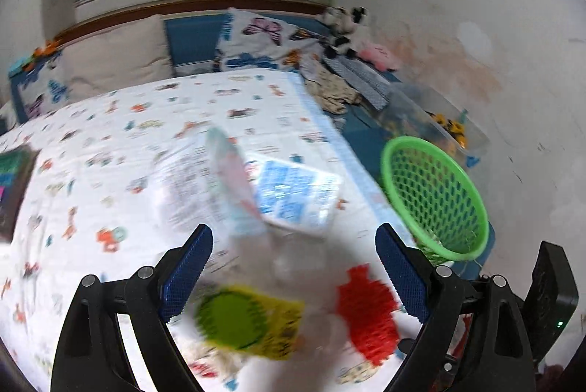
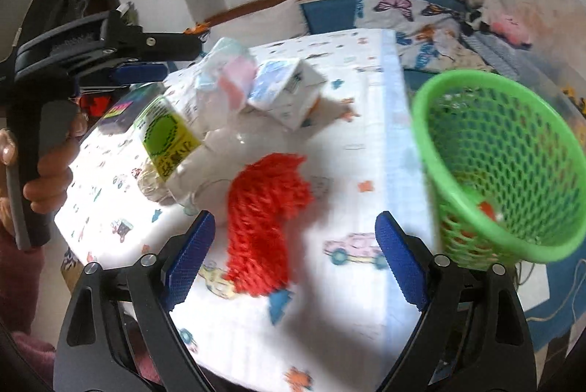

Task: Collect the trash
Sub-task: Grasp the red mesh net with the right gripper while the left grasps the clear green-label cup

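Observation:
Trash lies on a table covered with a cartoon-print cloth (image 2: pixel 366 143): a red mesh net (image 2: pixel 263 209), a clear bottle with a yellow-green label (image 2: pixel 166 139), a blue-white carton (image 2: pixel 285 95) and crumpled wrappers (image 2: pixel 223 81). My left gripper (image 1: pixel 295 267) is open, above the bottle (image 1: pixel 249 322) and the red net (image 1: pixel 368 315). It also shows from the side in the right wrist view (image 2: pixel 161 60). My right gripper (image 2: pixel 295 260) is open and empty over the red net. A green mesh basket (image 2: pixel 501 161) stands at the table's right edge, also in the left wrist view (image 1: pixel 436 198).
Behind the table is a bed with butterfly pillows (image 1: pixel 263 40), clothes and plush toys (image 1: pixel 344 26). A clear bin of toys (image 1: pixel 439 124) sits by the wall. A dark book (image 1: pixel 11 187) lies at the table's left. The frames are motion-blurred.

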